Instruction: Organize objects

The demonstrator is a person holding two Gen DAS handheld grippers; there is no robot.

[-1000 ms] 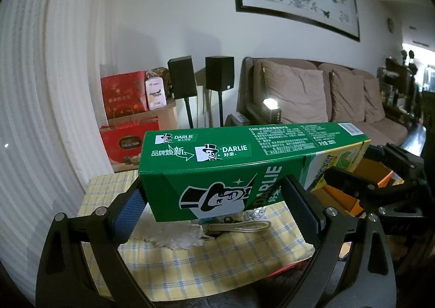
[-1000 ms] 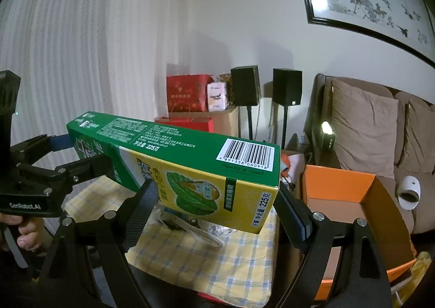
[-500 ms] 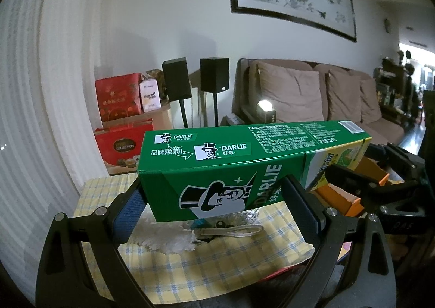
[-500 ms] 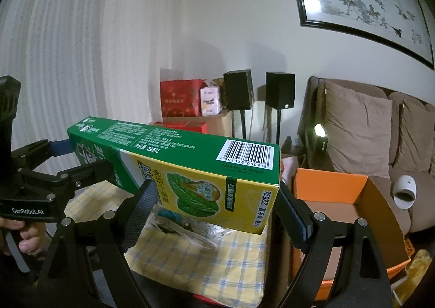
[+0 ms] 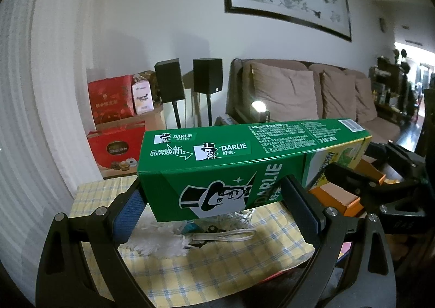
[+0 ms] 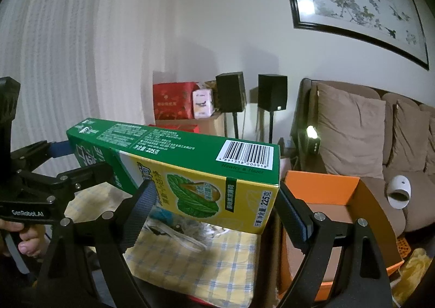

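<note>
A long green and yellow Darlie toothpaste box (image 5: 217, 156) hangs level above the table, held at both ends. My left gripper (image 5: 212, 194) is shut on its green end, blue pads against the two sides. My right gripper (image 6: 214, 199) is shut on the yellow end of the box (image 6: 206, 172), near the barcode. Each gripper shows in the other's view: the right gripper (image 5: 353, 175) at the far end, the left gripper (image 6: 68, 172) with a hand below it. An open orange box (image 6: 320, 185) stands to the right of the table.
Under the toothpaste box, a yellow checked tablecloth (image 5: 190, 267) carries a white feather duster (image 5: 163, 240) and a pale cable (image 5: 231, 234). Behind stand red gift boxes (image 5: 114, 123), two black speakers (image 5: 206, 74) and a brown sofa (image 5: 312, 90). A white curtain fills the left.
</note>
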